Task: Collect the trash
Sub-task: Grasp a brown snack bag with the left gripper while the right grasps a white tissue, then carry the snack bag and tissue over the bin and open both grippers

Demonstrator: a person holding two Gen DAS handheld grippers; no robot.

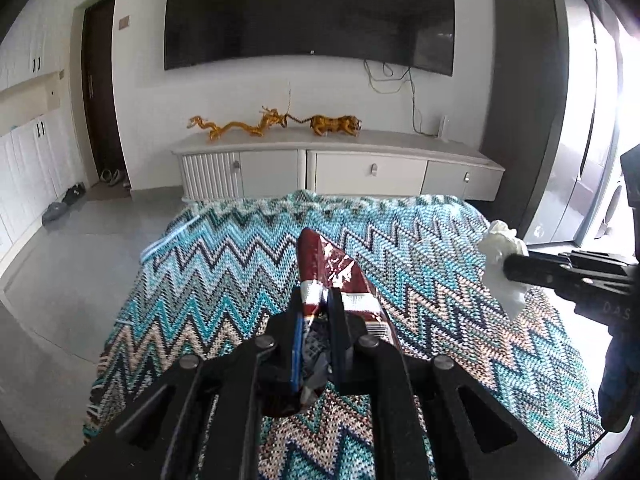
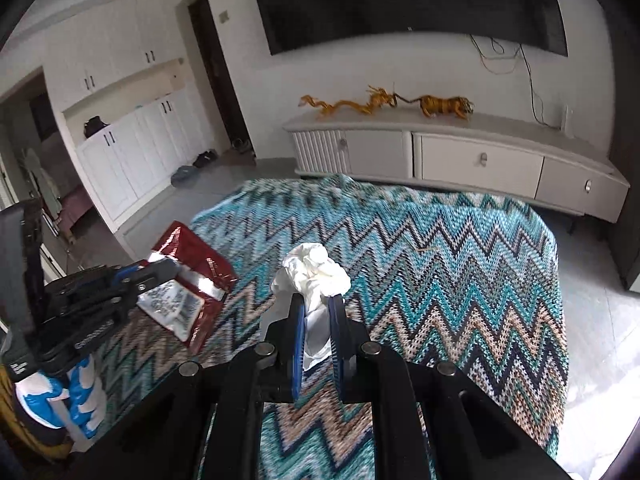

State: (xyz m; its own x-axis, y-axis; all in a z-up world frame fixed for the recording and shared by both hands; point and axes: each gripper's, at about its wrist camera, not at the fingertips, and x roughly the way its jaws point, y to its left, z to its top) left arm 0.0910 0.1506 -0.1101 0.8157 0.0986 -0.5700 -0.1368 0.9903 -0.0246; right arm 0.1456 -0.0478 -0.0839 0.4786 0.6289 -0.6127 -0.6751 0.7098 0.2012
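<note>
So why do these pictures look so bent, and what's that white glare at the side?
Left wrist view: fisheye lens bows the TV and cabinet; daylight at the right edge washes out to white beside the tissue. Right wrist view: same curving, dark corners; the blanket looks slightly smeared near the wrapper, while the gripper stays sharp.

the zigzag blanket (image 1: pixel 224 272) lies bare ahead of both grippers; a low cabinet (image 1: pixel 360 168) blocks beyond it.
</note>
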